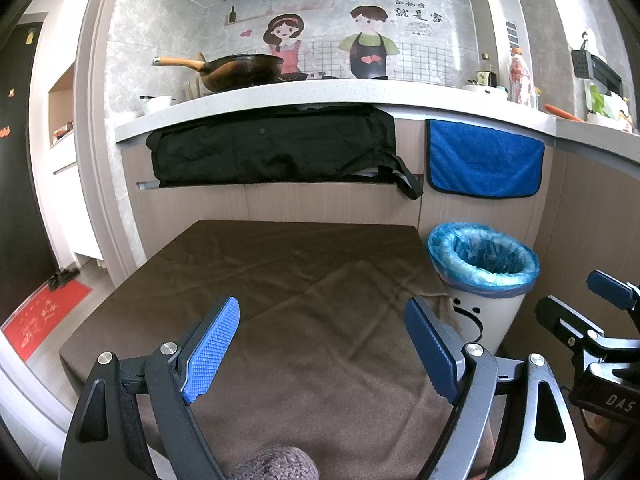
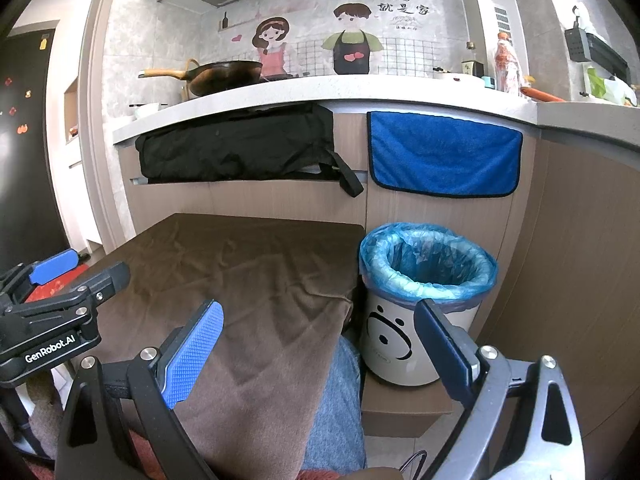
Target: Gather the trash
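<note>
Hovering released and empty, the left tool [image 1: 322, 344] and right tool [image 2: 320, 352] faced a bare brown-cloth surface [image 1: 280, 272]; no trash showed, so its handling couldn't be judged beside the white blue-lined bin [image 2: 404, 340].

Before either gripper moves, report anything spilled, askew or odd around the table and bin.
Nothing is spilled or damaged. The brown cloth on the table is creased. The odd part: no trash is visible on it. The bin stands upright on a cardboard box, its blue liner in place. Both the left gripper and right gripper are open, holding nothing.
</note>
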A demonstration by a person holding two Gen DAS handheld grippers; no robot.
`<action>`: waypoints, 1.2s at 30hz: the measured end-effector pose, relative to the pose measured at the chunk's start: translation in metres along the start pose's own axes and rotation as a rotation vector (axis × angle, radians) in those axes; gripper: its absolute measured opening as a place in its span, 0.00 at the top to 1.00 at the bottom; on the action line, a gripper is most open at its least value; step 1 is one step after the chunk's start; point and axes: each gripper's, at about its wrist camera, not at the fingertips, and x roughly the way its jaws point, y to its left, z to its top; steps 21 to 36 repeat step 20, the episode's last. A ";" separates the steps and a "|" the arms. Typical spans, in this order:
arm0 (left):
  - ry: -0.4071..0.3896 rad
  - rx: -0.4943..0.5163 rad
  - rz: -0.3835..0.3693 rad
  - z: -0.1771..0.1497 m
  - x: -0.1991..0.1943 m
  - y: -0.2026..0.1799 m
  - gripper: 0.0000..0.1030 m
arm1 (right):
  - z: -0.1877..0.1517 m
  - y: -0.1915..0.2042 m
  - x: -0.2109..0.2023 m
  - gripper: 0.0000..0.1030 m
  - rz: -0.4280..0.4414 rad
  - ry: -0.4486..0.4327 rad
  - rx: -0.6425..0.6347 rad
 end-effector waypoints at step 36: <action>0.003 0.001 -0.013 0.001 0.000 -0.009 0.18 | 0.003 -0.002 -0.005 0.08 -0.011 -0.011 0.005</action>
